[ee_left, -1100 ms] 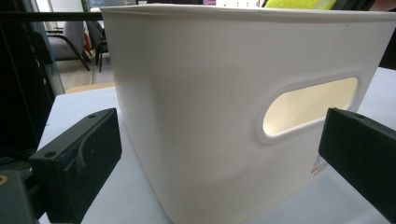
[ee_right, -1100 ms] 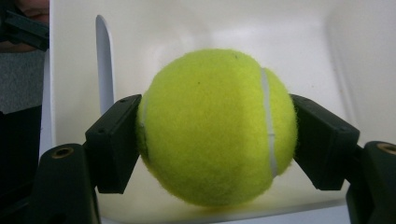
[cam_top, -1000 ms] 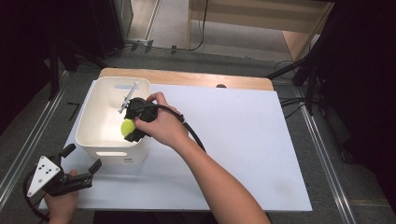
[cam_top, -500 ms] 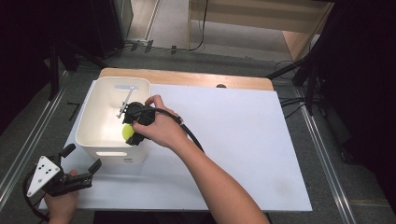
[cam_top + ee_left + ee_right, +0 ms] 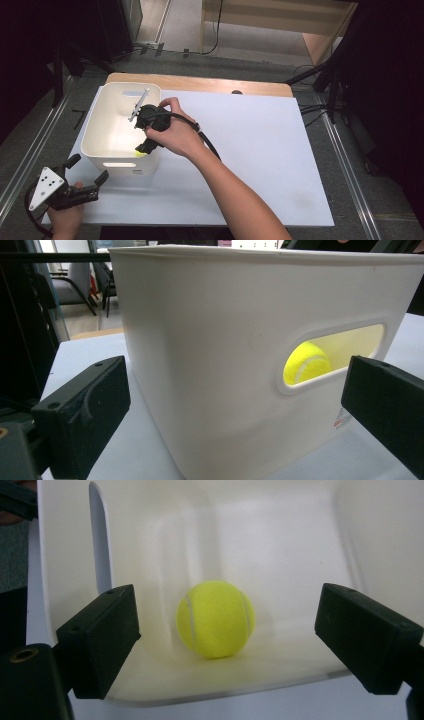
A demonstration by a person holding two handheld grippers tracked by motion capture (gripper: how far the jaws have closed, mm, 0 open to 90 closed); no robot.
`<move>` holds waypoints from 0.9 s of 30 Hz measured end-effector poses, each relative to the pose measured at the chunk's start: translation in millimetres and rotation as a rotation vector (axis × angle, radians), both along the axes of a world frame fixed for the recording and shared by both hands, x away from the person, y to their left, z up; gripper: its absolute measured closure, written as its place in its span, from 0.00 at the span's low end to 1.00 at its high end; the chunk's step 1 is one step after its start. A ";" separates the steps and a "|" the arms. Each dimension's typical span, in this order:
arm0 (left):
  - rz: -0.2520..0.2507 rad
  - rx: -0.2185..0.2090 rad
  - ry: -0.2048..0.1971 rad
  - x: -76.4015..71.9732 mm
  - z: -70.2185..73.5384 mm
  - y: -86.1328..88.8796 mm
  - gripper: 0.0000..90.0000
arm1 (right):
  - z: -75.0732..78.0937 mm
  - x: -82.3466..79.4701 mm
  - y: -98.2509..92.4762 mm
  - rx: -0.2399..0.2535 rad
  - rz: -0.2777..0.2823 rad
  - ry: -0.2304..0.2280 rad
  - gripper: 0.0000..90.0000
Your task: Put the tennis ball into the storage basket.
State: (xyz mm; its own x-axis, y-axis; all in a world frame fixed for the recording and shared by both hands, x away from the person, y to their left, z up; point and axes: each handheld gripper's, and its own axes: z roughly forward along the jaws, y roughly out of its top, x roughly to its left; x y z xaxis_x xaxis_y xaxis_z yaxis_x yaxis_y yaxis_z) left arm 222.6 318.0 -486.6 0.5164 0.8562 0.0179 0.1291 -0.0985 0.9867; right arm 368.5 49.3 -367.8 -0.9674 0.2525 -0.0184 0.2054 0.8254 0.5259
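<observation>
So my right claw (image 5: 142, 135) is hanging just inside the white bin (image 5: 95, 131), which sits toward the far left corner of the tabletop (image 5: 260, 150). Its jaws have just been opening and now stand spread with nothing pinched between them. The tennis ball (image 5: 216, 618) rests loose on the bin's floor, clear of both pads, right up against the near wall. I'd say that's a drop-off done: the claw points down into the bin because that's the easiest way to let a round thing go without it rolling off the tabletop, and the tall walls do the rest.

My left claw (image 5: 85, 181) is parked near the front left corner of the tabletop, just outside the bin, jaws spread and empty. It's pointed at the bin's near wall, and through the handle slot (image 5: 332, 357) I can see the yellow ball sitting inside. Feels like it's just waiting out of the way, not bracing anything, since it isn't touching the bin.

Bin contents as far as I can tell: just that one ball.
</observation>
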 end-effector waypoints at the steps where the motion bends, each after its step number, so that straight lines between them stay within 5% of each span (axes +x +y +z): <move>1: 0.000 0.000 0.000 0.0 0.0 -0.1 0.00 | 1.5 -0.1 -1.8 0.008 -0.004 -0.006 0.09; 6: 0.001 0.004 0.000 0.0 0.0 -0.2 0.00 | 7.0 -0.2 -11.7 0.061 -0.008 0.001 0.00; 27: 0.001 0.015 0.001 -0.2 0.1 -0.5 0.00 | 9.0 -6.5 -63.7 0.140 -0.129 -0.024 0.00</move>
